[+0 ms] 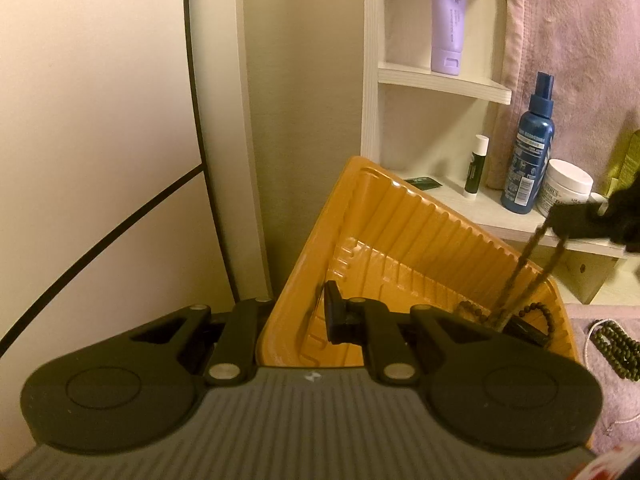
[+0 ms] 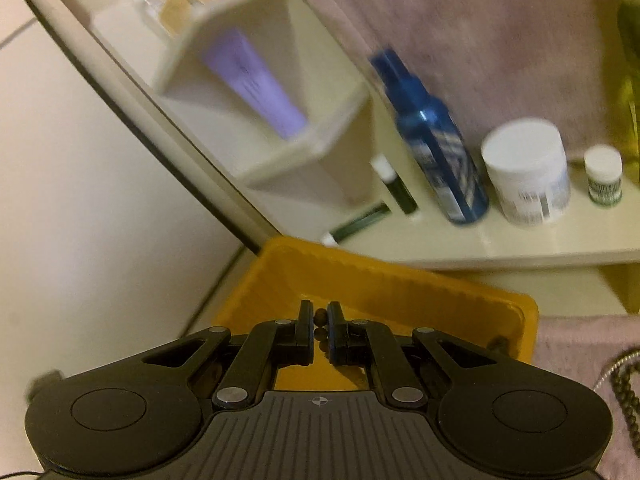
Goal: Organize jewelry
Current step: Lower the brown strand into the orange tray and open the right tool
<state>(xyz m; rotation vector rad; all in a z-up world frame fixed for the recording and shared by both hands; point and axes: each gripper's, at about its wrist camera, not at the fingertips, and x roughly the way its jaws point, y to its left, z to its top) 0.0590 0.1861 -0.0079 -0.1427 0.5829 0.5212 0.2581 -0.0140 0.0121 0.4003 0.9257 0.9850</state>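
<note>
A dark beaded strand [image 1: 524,268] is seen hanging from the right gripper [image 2: 320,334], its long axis running steeply downward from the jaws into an orange tray [image 1: 400,220]; in the left wrist view two beaded lengths are seen slanting down and leftward from that gripper, at the right edge of the frame, to the tray's near right corner, where further brown beads [image 1: 536,312] are gathered. In the right wrist view the right gripper's jaws are almost fully closed, and small round beads are pinched between the pads. The left gripper [image 1: 296,320] is nearly closed on the tray's ribbed side wall: one finger [image 1: 336,316] is seen inside the tray, while the other is hidden outside the wall. The tray is moulded of glossy plastic with vertical ribs and rounded corners, and it is tipped up on its far corner. To the right of the left fingers, another coil of dark round beads [image 1: 616,348] is laid on a pink fleecy cloth [image 1: 608,408]. Beyond the fingers, on a pale shelf [image 1: 480,208], a blue spray bottle [image 1: 528,148], a white jar [image 1: 568,188] and a small green stick [image 1: 476,168] are stood, and a lilac tube [image 1: 448,16] is kept in the compartment above
</note>
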